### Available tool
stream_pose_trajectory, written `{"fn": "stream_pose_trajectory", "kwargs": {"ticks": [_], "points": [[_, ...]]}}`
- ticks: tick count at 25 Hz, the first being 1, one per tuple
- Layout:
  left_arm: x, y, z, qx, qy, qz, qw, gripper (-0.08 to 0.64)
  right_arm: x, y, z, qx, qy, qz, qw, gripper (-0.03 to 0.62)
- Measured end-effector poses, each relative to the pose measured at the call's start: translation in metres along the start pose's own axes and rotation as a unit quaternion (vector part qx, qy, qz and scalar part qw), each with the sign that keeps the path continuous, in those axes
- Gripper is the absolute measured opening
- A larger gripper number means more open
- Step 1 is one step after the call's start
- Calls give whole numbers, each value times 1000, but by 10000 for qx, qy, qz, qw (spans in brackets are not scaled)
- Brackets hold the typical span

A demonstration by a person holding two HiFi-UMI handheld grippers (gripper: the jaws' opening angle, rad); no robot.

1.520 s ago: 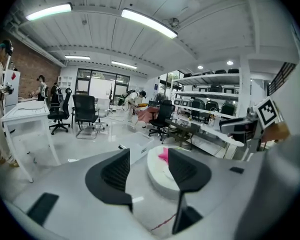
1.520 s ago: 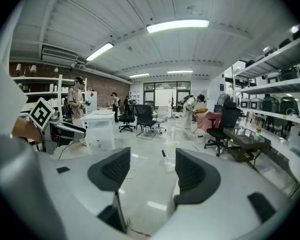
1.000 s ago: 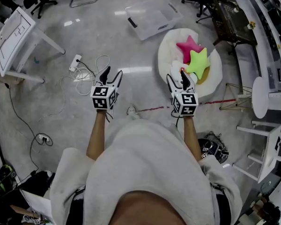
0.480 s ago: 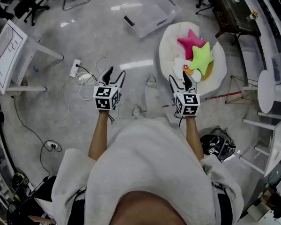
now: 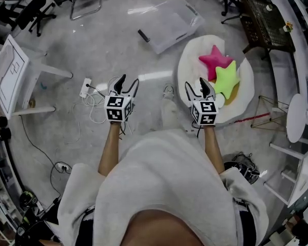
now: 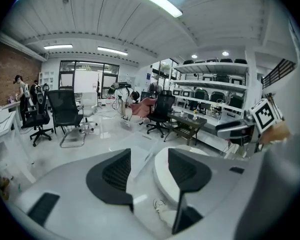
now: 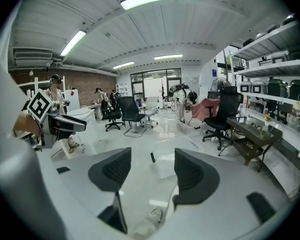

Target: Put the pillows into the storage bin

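A pink star pillow (image 5: pixel 214 60) and a green star pillow (image 5: pixel 228 79) lie on a round white floor cushion (image 5: pixel 190 60). A white pillow (image 5: pixel 219 101) shows beside them, partly hidden by my right gripper (image 5: pixel 199 88). That gripper hangs open and empty over the cushion's near left edge. My left gripper (image 5: pixel 125 82) is also open and empty, held over the bare floor to the left. The clear storage bin (image 5: pixel 170 17) sits on the floor beyond both. In the right gripper view the bin (image 7: pixel 165 168) lies ahead between the jaws. The left gripper view shows the cushion (image 6: pixel 162 170).
A white table (image 5: pixel 10 70) stands at the left, with a power strip and cables (image 5: pixel 89 89) on the floor near it. Office chairs line the far side. At the right edge is a round white table (image 5: pixel 296 118). My shoe (image 5: pixel 168 91) is between the grippers.
The person has stepped forward. The bin and the cushion now lie closer, and both grippers have kept their pose and stayed open.
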State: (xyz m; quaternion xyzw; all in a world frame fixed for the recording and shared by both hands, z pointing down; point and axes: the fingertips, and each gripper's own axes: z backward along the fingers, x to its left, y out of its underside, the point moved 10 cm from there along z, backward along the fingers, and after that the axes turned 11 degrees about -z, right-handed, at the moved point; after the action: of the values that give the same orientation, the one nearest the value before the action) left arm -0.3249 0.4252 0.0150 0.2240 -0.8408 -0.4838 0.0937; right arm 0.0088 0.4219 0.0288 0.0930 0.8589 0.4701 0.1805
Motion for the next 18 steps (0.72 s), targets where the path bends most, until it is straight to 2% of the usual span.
{"fn": "stream_pose_trajectory", "kwargs": {"ticks": [3,11,18], "points": [[-1,-34,-48,101,52,-173,9998,230,-35,-29,-38,115,-111,16,9999,252],[15,-110,-161,204,100,-168,9996,230,-116,-108,-130,243,-243,77,9994,250],[33,-137,-210,370,39,-130,9992,230,-149,-130,-185,447,-367,59,9983,250]]}}
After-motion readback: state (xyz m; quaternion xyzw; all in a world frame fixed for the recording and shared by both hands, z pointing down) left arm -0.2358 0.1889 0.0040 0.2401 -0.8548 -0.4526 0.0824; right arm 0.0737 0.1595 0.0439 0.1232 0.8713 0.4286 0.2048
